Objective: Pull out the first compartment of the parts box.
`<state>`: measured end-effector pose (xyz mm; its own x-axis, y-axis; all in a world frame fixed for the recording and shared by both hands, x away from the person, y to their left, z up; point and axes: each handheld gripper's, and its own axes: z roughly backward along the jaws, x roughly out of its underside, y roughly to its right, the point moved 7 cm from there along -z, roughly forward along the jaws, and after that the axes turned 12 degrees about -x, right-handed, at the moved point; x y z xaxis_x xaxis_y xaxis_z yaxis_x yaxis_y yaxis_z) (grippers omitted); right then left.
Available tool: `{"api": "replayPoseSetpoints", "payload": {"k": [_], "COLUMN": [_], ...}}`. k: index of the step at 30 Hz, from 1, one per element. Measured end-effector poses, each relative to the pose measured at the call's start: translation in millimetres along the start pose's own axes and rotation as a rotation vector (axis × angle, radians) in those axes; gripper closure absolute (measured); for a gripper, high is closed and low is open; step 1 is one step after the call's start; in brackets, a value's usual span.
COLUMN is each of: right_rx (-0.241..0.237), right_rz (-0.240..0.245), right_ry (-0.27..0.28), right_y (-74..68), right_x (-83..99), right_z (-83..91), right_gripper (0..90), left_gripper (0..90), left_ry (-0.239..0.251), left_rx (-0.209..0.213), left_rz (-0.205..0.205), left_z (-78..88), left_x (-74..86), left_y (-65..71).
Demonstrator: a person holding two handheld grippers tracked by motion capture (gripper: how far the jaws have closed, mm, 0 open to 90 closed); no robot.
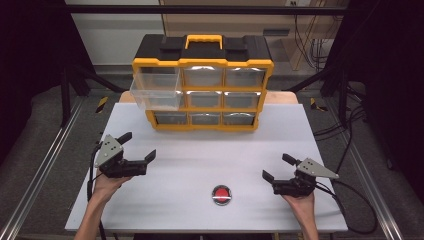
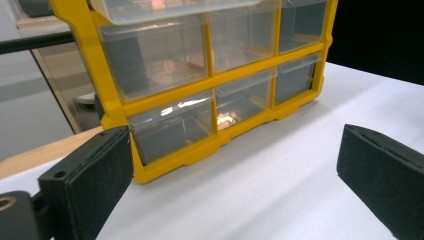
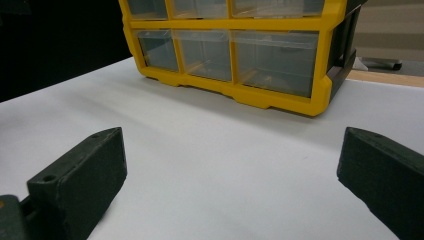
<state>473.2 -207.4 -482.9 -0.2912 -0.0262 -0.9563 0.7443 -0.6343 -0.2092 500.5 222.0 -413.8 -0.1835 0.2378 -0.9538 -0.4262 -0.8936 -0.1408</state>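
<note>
A yellow and black organiser cabinet [image 1: 202,87] with clear drawers stands at the back of the white table [image 1: 200,150]. Its top-left drawer [image 1: 156,89] is pulled out toward me. My left gripper [image 1: 137,146] rests at the table's left, open, with nothing between its jaws; the cabinet [image 2: 200,75] shows close ahead in the left gripper view. My right gripper [image 1: 278,168] sits at the table's right, open and holding nothing, and faces the cabinet's lower drawers [image 3: 235,50]. A red round button [image 1: 221,194] lies near the front edge between the two hands.
Metal rails [image 1: 50,150] run along both sides of the table. Black cables [image 1: 345,210] trail from the grippers. A wooden strip [image 1: 282,96] shows behind the cabinet. Open white surface lies between the grippers and the cabinet.
</note>
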Motion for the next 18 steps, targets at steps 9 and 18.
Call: {"api": "replayPoseSetpoints", "payload": {"k": [9, 18], "right_rx": [-0.002, 0.0], "right_rz": [0.005, 0.004], "right_ry": [-0.004, -0.005], "right_y": [0.4, 0.9], "right_x": [1.0, 0.4], "right_z": [-1.2, 0.0], "right_gripper": [0.5, 0.4], "left_gripper": [1.4, 1.4], "left_ry": [-0.035, -0.058], "left_rx": [0.036, 0.074], "left_rz": [0.008, 0.0], "left_z": [0.4, -2.0], "left_x": [13.2, 21.0], "left_y": [10.6, 25.2]}}
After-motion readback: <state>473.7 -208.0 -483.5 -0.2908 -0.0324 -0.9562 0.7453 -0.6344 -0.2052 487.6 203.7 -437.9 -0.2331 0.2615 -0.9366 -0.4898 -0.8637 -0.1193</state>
